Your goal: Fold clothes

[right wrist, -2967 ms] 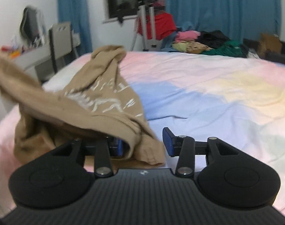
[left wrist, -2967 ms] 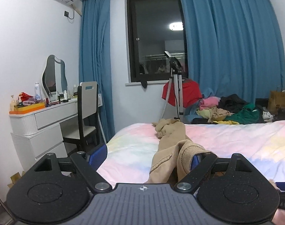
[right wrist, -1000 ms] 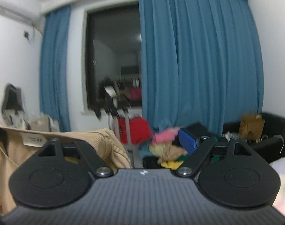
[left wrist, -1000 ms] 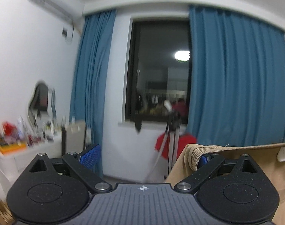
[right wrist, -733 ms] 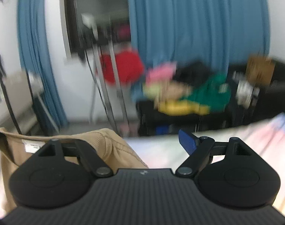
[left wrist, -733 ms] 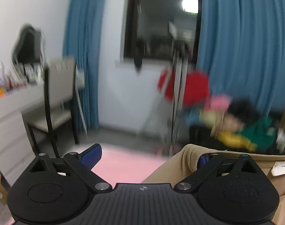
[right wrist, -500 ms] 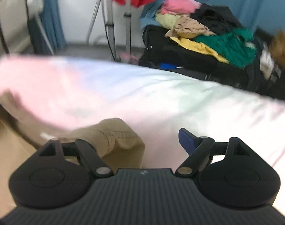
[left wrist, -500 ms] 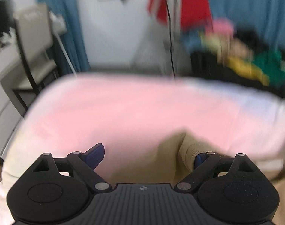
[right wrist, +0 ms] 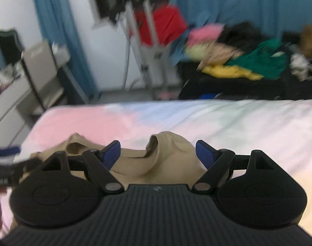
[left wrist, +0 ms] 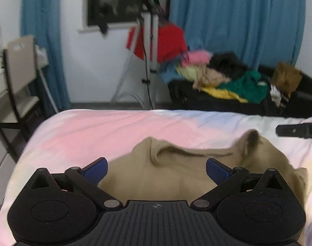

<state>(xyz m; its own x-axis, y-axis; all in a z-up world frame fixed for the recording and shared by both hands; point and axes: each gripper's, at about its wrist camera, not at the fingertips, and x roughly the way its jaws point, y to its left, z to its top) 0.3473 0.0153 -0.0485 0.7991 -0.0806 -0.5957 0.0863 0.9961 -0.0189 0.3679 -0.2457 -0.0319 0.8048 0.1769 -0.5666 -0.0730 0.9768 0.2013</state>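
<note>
Soft, limp knit; light, drapes and bunches at any tug, no stiffness to hold a crease. Not fragile, not slippery, ribbed edges give good bite. Best taken at ribbed hem or collar corners, one per gripper, pinched through both layers; mid-panel grabs likely to just pull a peak.

Tan sweater (left wrist: 168, 176) lying on bed (left wrist: 90, 131), at 12 o'clock just ahead of both grippers, near the bed's near edge. Rumpled: raised fold running across, one peak at 2 o'clock in left view, curled ribbed edge at 12 in right view. Plain tan here, no print in sight. Not flat yet, so needs spreading before first fold, probably.

Left gripper (left wrist: 157, 169) spread wide, jaws just been opening further, cloth lying between the blue pads but not pinched. Right gripper (right wrist: 158, 153) likewise apart, fold of fabric between pads, no contact seen. Right view blurred.

Clothes pile (left wrist: 223, 75) at 1 o'clock beyond bed, chair (left wrist: 20, 71) at 10.
</note>
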